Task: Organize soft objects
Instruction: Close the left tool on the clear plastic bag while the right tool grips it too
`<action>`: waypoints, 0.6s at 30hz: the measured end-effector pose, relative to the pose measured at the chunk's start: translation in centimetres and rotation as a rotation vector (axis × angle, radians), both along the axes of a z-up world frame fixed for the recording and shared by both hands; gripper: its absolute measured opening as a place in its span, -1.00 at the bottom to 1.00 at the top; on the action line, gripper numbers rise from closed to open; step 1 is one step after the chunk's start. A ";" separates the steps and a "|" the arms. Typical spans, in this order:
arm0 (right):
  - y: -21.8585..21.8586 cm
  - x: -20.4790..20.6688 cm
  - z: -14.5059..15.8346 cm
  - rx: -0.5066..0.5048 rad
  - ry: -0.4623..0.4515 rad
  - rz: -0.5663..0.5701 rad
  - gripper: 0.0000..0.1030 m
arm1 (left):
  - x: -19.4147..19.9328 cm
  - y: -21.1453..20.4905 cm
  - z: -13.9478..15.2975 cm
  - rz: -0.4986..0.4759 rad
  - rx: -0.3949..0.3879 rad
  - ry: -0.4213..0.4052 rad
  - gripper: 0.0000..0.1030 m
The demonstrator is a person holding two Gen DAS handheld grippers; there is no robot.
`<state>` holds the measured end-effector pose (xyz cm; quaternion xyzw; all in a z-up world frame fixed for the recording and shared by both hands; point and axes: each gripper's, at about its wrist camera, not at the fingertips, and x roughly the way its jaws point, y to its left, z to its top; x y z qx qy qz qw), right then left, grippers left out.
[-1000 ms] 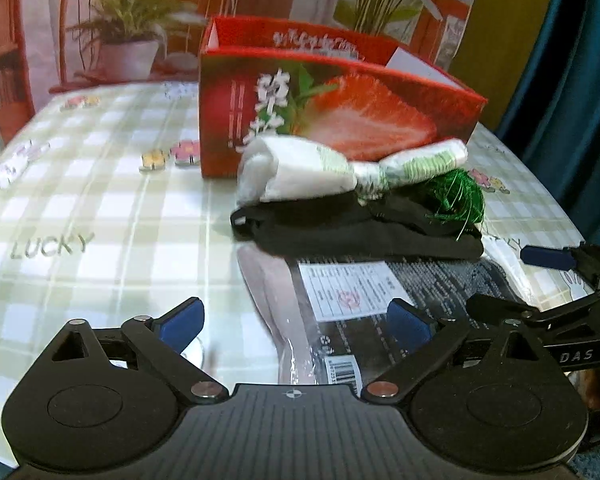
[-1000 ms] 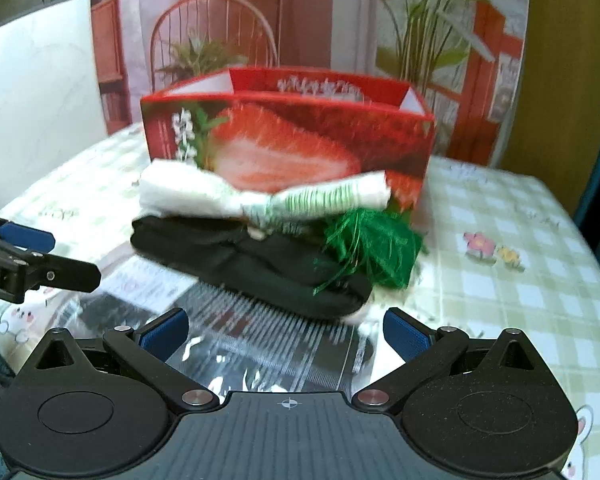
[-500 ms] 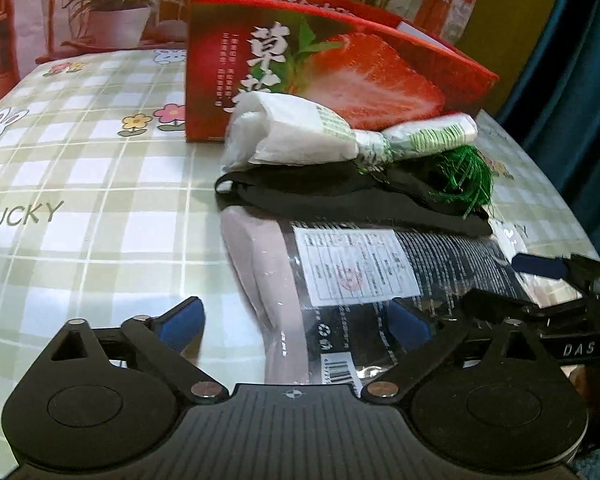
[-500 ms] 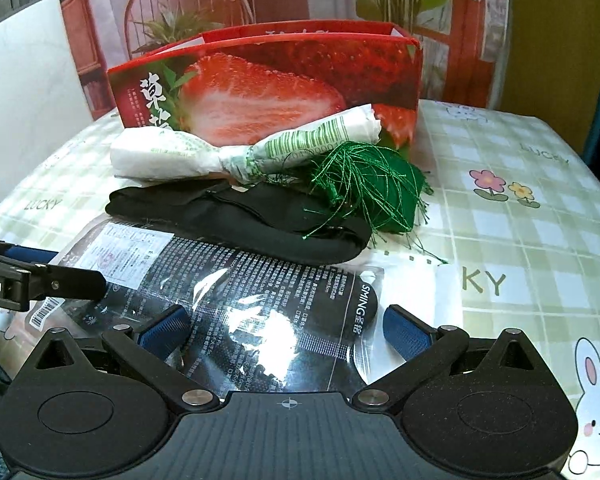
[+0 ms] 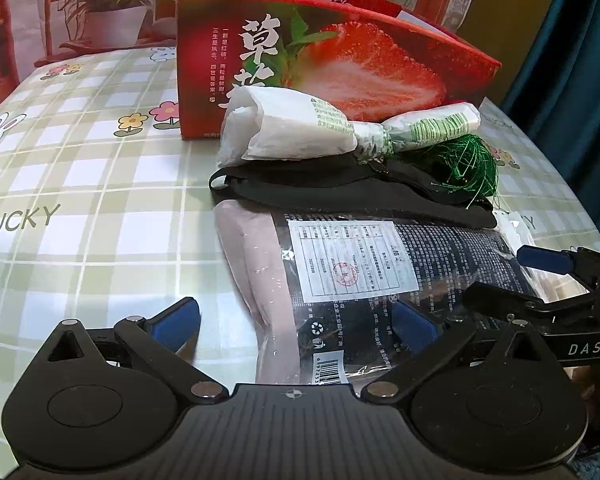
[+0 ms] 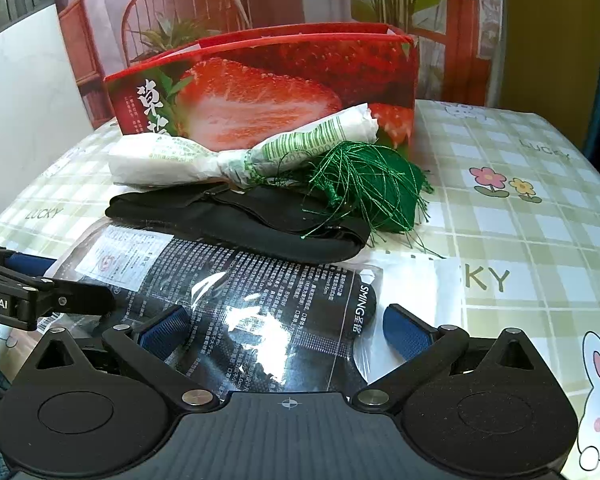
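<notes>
A clear plastic packet [image 5: 340,276] with dark printed contents lies flat at the table's near edge; it also shows in the right wrist view [image 6: 260,300]. Behind it lie a black fabric piece [image 5: 340,192] [image 6: 240,220], a green thread bundle [image 5: 468,164] [image 6: 372,188] and a white knotted plastic bag [image 5: 300,128] [image 6: 220,156]. A red strawberry box [image 5: 340,60] [image 6: 260,92] stands open behind them. My left gripper [image 5: 296,320] is open, its fingers either side of the packet's near left end. My right gripper [image 6: 288,328] is open over the packet's near right end.
The table has a green checked cloth [image 5: 80,184] with flowers, rabbits and "LUCKY" print. A potted plant [image 5: 112,12] stands at the far left. A blue curtain [image 5: 572,60] hangs to the right. The right gripper's side shows in the left view [image 5: 560,276].
Both grippers have moved forward and lower toward the packet. The objects now look larger and closer. Both jaws stay open and nothing has been grasped.
</notes>
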<state>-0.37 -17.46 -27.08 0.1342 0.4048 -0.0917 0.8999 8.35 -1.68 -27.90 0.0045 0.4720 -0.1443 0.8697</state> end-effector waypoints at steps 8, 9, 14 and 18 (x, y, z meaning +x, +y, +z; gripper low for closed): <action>-0.5 -0.5 1.0 -0.008 0.008 -0.034 0.99 | 0.0 0.0 0.0 -0.009 0.005 0.000 1.00; -0.7 -0.6 1.1 -0.004 0.005 -0.047 0.99 | 0.0 0.1 -0.1 -0.009 0.004 -0.001 1.00; -1.6 -1.3 1.3 0.002 0.015 -0.101 0.99 | -0.2 0.2 -0.1 -0.012 -0.003 -0.008 1.00; -1.6 -1.2 0.8 0.028 0.029 -0.090 0.99 | -0.2 0.4 -0.1 -0.017 -0.009 -0.006 1.00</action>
